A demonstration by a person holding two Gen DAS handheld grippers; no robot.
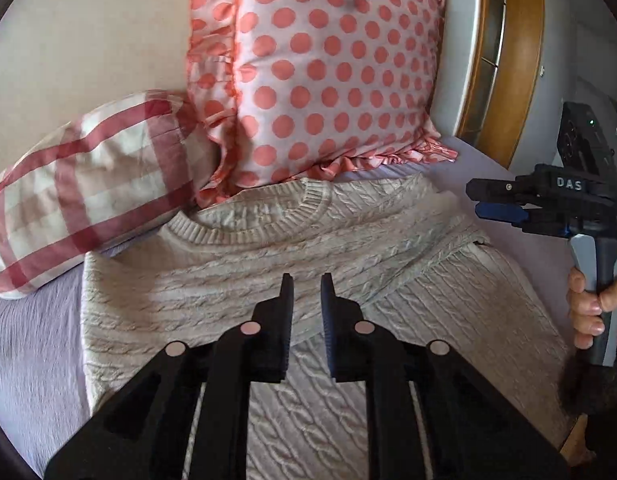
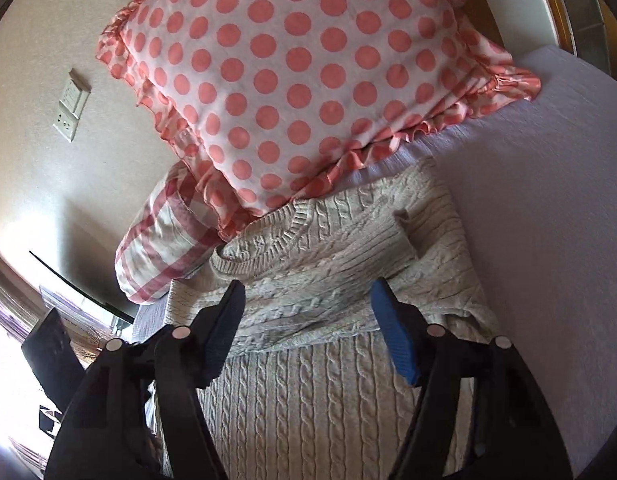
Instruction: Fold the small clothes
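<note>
The cream cable-knit sweater (image 1: 308, 248) lies flat on the lavender bed (image 1: 32, 344), collar at twelve o'clock against the dotted pillow (image 1: 328, 64), both sleeves folded across the chest. The likely next step is folding the hem up toward the collar — best done by pinching both bottom corners evenly and lifting together so the thick knit doesn't sag. The left gripper (image 1: 307, 284) hovers over the chest, fingers nearly together, grasping nothing; the right gripper (image 2: 308, 296) hangs released — spread wide above the sleeves.
</note>
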